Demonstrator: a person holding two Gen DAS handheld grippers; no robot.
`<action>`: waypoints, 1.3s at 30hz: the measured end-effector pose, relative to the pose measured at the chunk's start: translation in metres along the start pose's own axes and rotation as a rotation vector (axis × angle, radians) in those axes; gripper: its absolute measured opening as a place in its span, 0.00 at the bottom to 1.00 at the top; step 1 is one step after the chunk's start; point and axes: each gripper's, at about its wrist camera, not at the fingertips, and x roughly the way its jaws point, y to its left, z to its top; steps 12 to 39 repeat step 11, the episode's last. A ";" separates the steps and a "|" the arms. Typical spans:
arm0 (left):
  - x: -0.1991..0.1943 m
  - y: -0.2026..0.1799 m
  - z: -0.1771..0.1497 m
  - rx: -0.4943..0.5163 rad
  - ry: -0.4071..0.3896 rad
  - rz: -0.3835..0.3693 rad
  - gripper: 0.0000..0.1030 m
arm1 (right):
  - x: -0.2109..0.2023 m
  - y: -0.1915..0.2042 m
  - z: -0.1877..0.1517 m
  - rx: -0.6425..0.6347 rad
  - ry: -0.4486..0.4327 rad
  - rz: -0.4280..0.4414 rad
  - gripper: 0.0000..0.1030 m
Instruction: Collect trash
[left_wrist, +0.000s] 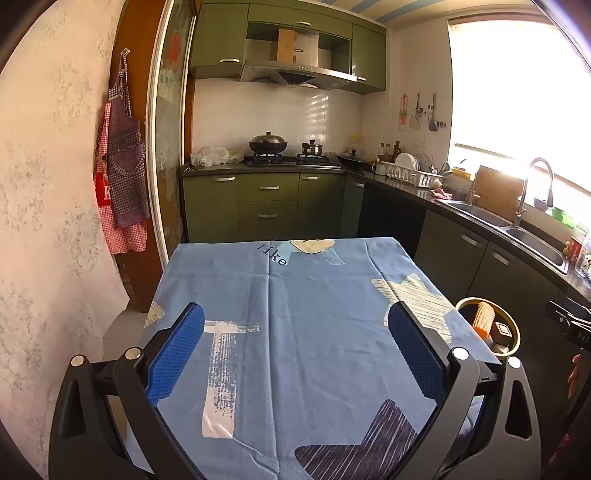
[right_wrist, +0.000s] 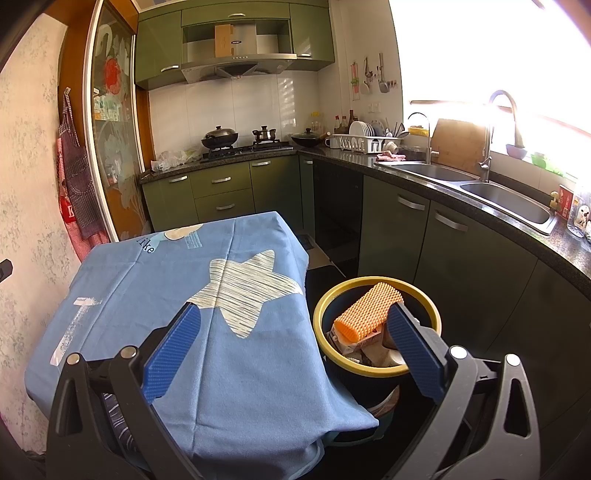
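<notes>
On the wall at far left hang checked aprons (left_wrist: 123, 158); the red one shows a white letter "K". The left tool (left_wrist: 295, 354) hovers over the tabletop (left_wrist: 295, 295), its blue pads spread wide with nothing between them. The blue cloth on the tabletop carries the printed word "like" (left_wrist: 273, 254) near its far edge, beside pale star shapes. The right tool (right_wrist: 295, 347) is likewise spread wide and empty, one pad over the cloth, the other over the bin (right_wrist: 376, 369). The yellow-rimmed bin stands just beside the tabletop's right edge and holds the trash: an orange knobbly roll (right_wrist: 369, 310) on top of crumpled packaging. Writing on that packaging is too small to read.
</notes>
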 end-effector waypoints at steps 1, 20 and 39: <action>0.001 0.000 -0.001 0.000 0.003 -0.001 0.95 | 0.001 0.000 -0.001 0.000 0.001 -0.001 0.93; 0.062 0.017 -0.004 -0.039 0.134 -0.020 0.95 | 0.034 0.009 0.003 -0.050 0.058 0.005 0.93; 0.062 0.017 -0.004 -0.039 0.134 -0.020 0.95 | 0.034 0.009 0.003 -0.050 0.058 0.005 0.93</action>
